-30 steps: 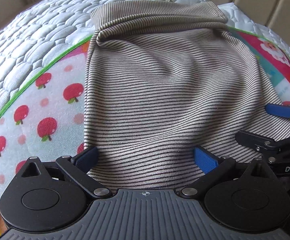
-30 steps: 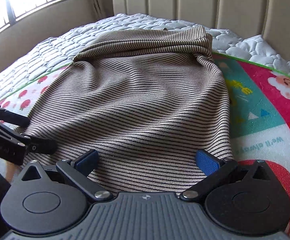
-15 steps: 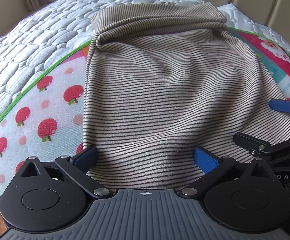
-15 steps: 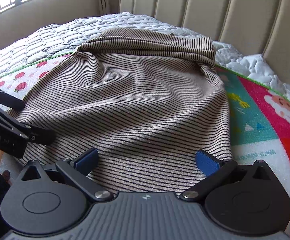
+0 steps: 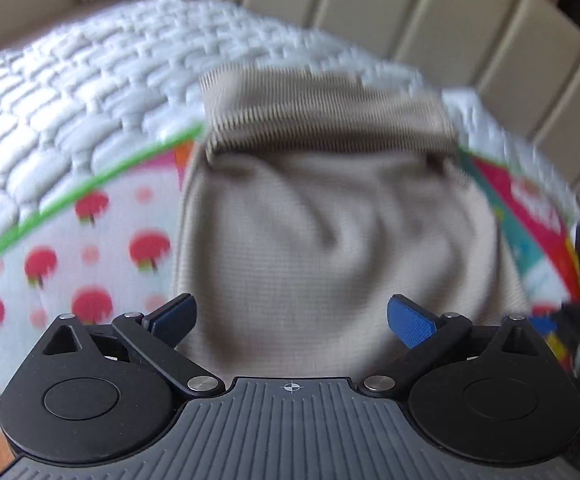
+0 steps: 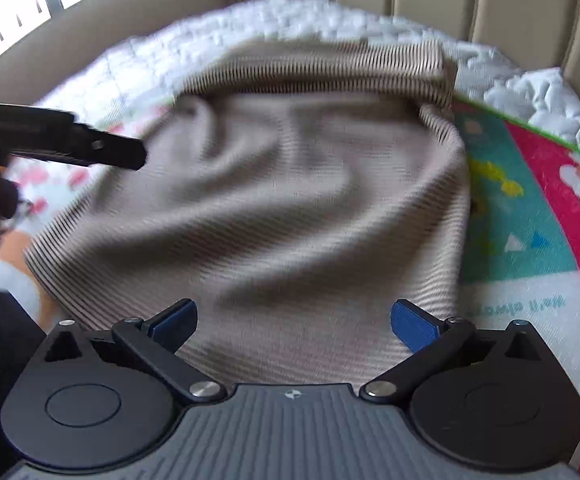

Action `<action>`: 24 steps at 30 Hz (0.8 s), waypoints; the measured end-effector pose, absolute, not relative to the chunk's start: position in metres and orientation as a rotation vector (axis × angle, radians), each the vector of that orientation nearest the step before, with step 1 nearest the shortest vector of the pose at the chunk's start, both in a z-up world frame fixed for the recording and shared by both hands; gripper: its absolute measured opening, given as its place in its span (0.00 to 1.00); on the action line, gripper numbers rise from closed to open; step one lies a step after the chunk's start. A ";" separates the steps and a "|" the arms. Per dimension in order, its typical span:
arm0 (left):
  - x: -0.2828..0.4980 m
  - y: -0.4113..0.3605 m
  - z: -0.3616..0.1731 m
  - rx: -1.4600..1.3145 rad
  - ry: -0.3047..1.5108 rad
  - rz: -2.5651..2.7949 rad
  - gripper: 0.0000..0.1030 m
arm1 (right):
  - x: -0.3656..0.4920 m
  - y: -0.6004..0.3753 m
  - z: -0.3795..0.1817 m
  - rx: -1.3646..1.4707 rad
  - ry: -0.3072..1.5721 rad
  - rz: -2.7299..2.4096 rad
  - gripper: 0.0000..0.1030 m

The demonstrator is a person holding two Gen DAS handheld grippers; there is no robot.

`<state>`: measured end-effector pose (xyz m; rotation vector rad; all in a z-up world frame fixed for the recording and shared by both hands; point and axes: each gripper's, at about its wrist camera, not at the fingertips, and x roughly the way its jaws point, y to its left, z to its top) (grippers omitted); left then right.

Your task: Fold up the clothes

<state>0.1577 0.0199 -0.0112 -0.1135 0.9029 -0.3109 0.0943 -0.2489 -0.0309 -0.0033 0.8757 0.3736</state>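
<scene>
- The bed point(image 5: 69, 92) carries everything: a white quilted mattress with a bright fruit-print mat point(image 5: 89, 248) laid over it, and a padded headboard behind
- The striped beige garment point(image 6: 290, 208) lies on that mat, rumpled through the middle; its far end is already doubled over into a thick band near the mattress; the near hem reaches right up between both sets of fingers
- The left tongs point(image 5: 292, 318) stand wide open over the near hem, holding nothing; both views are blurred
- The right tongs point(image 6: 294, 318) are likewise spread apart and empty, beside them over the same hem
- I judge this a step between folds; next, each pair must close on a near corner of the hem and carry it toward the far band, keeping the cloth flat
</scene>
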 end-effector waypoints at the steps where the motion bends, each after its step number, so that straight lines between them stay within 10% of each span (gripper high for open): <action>1: 0.165 0.021 -0.006 -0.134 0.868 -0.303 1.00 | 0.098 -0.254 -0.023 0.000 0.804 0.365 1.00; 7: 0.225 0.014 -0.005 -0.244 0.749 -0.204 1.00 | 0.181 -0.249 0.011 -0.145 0.525 0.288 1.00; 17: 0.244 0.064 -0.059 -0.316 0.835 -0.282 1.00 | 0.395 -0.213 -0.029 -0.053 0.750 0.219 0.47; 24: 0.250 0.096 -0.053 -0.475 0.766 -0.261 1.00 | 0.380 -0.192 -0.039 -0.159 0.708 0.294 0.06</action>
